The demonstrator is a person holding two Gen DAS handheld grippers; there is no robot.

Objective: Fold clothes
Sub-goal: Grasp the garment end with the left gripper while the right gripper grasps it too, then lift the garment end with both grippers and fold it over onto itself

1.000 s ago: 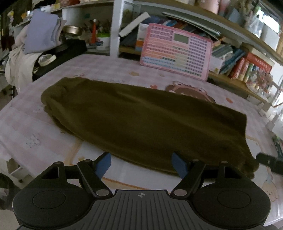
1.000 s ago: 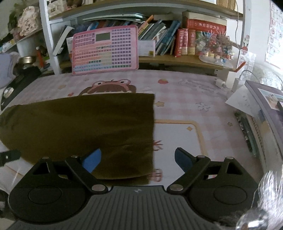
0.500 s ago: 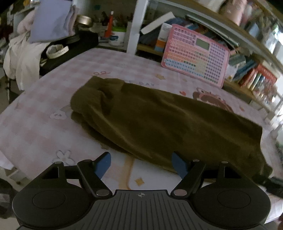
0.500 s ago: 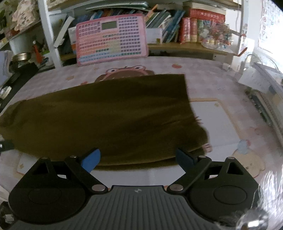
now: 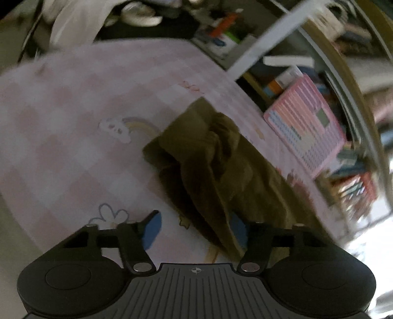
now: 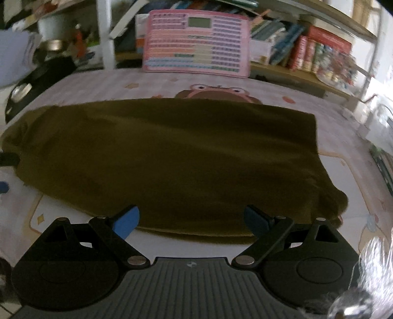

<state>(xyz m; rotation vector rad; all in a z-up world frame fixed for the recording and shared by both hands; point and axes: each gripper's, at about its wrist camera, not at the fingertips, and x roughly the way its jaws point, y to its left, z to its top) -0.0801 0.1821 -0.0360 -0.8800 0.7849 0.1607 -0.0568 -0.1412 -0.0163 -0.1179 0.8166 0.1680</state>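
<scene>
An olive-green garment (image 6: 172, 159) lies folded lengthwise across the pink checked table (image 6: 343, 137). In the left wrist view its bunched left end (image 5: 216, 162) runs down between my left gripper's fingers. My left gripper (image 5: 194, 230) is open, with the cloth's edge between the jaws and draped over the right pad. My right gripper (image 6: 191, 220) is open and empty, its tips at the garment's near edge. The left gripper's tip (image 6: 3, 187) shows at the far left of the right wrist view.
A pink keyboard toy (image 6: 196, 44) leans against the bookshelf (image 6: 307, 49) behind the table. Piled clothes and bowls (image 5: 137, 17) sit beyond the table's left end. Papers and cables (image 6: 378, 127) lie at the right edge.
My left gripper has swung round to the garment's left end and come in close, so the cloth now lies between its jaws. My right gripper has shifted left along the near edge.
</scene>
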